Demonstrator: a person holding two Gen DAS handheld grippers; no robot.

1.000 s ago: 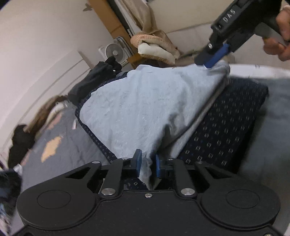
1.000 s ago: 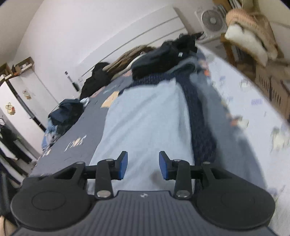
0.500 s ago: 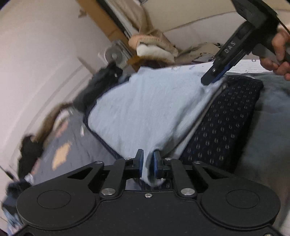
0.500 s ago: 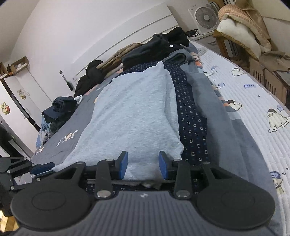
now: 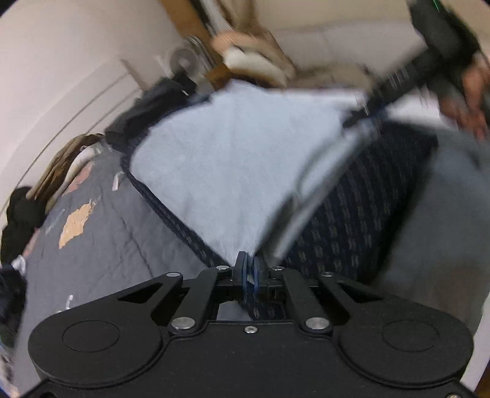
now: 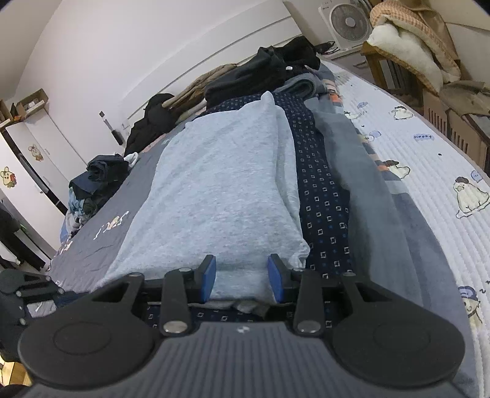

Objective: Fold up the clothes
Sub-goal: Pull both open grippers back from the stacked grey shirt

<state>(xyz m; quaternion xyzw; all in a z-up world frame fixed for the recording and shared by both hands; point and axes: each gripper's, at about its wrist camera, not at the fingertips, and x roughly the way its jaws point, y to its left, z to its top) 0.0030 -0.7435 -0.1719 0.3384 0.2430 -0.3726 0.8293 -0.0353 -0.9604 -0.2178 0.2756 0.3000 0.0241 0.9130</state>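
A light blue garment [image 5: 239,159] lies lengthwise on a navy cloth with small squares [image 5: 361,208] on the bed. My left gripper [image 5: 249,271] is shut, with the garment's near edge pinched between its blue pads. In the left wrist view my right gripper [image 5: 370,113] is a blur at the garment's far corner, held by a person's hand [image 5: 471,101]. In its own view the right gripper [image 6: 242,277] straddles the folded end of the garment [image 6: 220,189]. Its pads stand apart and a thick bunch of cloth fills the gap. The navy cloth [image 6: 321,196] shows to the right.
A grey quilt [image 5: 101,245] and a white quilt with cartoon prints [image 6: 428,171] cover the bed. Dark clothes are piled at the far end [image 6: 269,70] and at the left edge [image 6: 98,177]. A fan [image 6: 346,21] and stacked blankets [image 6: 407,49] stand beyond.
My left gripper's pads have drawn tight on the garment's edge. The right gripper has come down with its end, so the cloth's raised peak has flattened onto the bed.
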